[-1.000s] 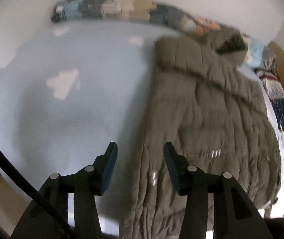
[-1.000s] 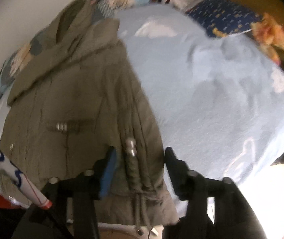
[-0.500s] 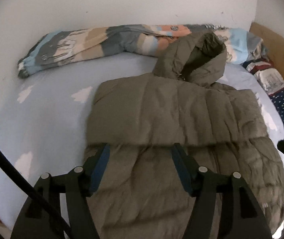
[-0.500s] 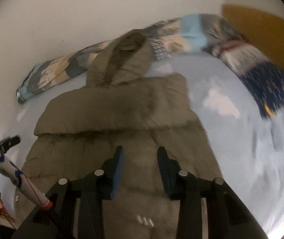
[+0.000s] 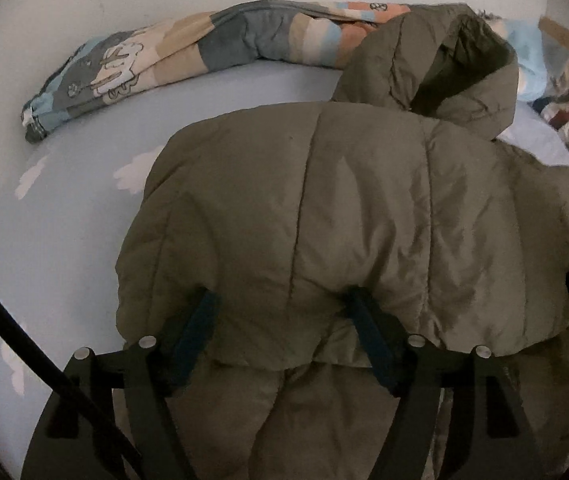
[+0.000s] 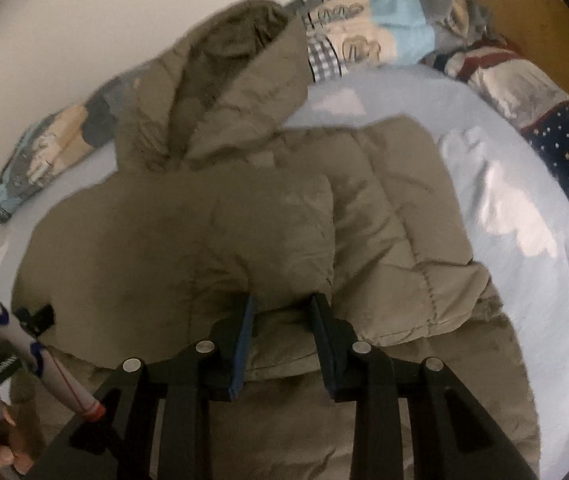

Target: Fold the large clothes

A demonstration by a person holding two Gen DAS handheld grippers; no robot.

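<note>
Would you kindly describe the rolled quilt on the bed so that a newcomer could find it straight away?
Start from the bed with its pale blue cloud-print sheet, and look along the white wall behind it. The rolled quilt lies against that wall, beyond the olive puffer jacket and its hood. Its patchwork of blue, grey, beige and peach blocks with cartoon drawings sets it apart.

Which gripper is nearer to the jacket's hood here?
Right, though only slightly. The hood rises just left of straight ahead of the right gripper. The left gripper sits at the folded edge nearer the jacket's other side, with the hood off to its right.
</note>
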